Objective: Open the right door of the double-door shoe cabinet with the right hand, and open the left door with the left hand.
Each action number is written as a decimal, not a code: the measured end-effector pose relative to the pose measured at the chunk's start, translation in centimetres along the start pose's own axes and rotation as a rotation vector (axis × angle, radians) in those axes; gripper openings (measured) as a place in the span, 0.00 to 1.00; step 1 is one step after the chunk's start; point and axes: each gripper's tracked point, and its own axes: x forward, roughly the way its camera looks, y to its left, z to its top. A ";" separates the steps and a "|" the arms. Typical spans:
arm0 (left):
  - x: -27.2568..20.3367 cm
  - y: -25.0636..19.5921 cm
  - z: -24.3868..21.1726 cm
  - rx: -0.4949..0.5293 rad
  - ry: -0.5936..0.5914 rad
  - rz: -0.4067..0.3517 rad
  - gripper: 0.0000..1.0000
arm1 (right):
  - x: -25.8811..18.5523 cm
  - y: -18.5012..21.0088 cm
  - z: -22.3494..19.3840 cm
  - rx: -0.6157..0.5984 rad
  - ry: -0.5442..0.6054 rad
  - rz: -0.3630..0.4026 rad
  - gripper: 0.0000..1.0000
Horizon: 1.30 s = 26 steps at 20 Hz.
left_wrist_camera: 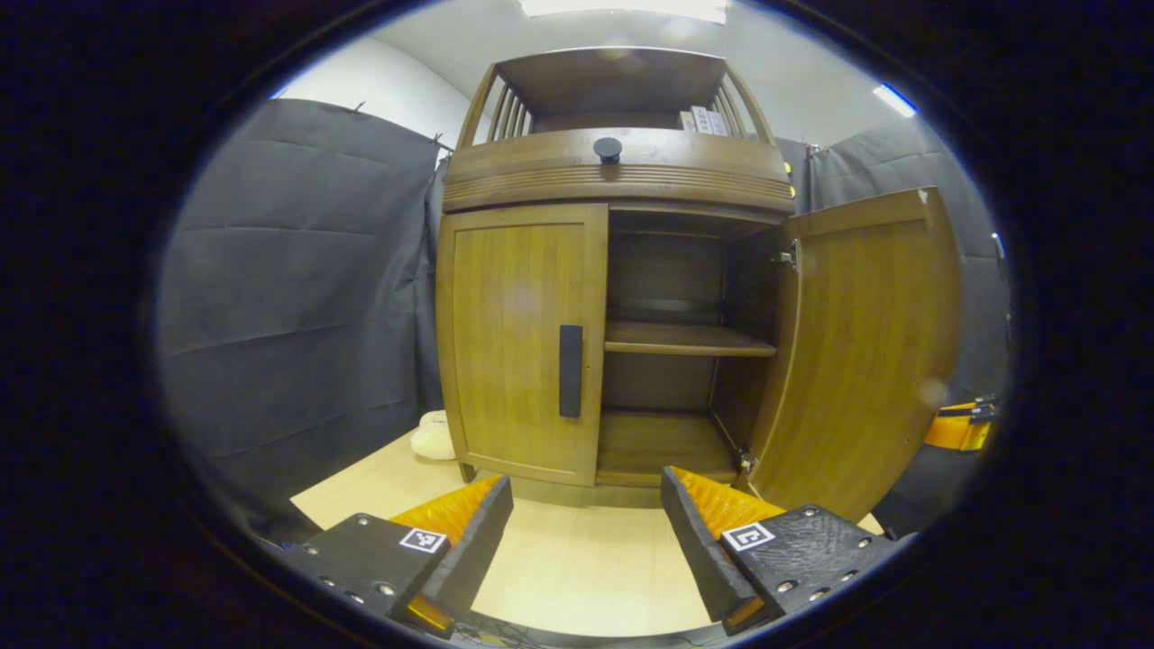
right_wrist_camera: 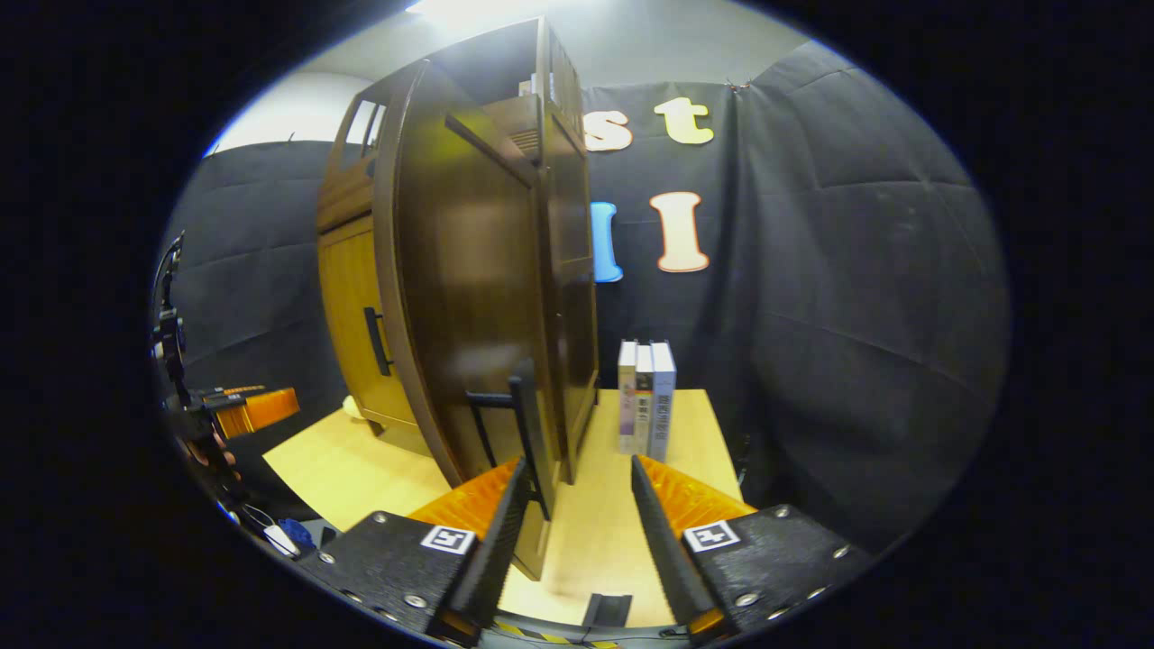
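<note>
Wooden right door [left_wrist_camera: 865, 351] stands open, left door [left_wrist_camera: 518, 342] closed; both claws gape, labels unreadable.

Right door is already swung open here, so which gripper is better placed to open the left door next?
Left. The left gripper faces the closed left door head-on, open and lined up near its black handle. The right gripper sits by the open right door, off to the cabinet's side.

Black cloth walls [left_wrist_camera: 297, 270], pale wooden tabletop [left_wrist_camera: 577, 559], ceiling light [left_wrist_camera: 622, 7]
</note>
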 end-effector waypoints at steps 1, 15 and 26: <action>1.2 0.3 0.5 0.004 -0.004 -0.010 0.94 | -0.5 -0.3 -0.2 0.011 0.008 -0.029 0.76; 18.4 2.9 4.7 0.073 -0.075 -0.183 1.00 | -2.9 1.2 -1.3 0.147 0.000 -0.358 0.94; 26.0 1.8 3.8 0.042 -0.055 -0.271 0.69 | -0.8 9.1 -0.3 0.137 -0.033 -0.400 0.92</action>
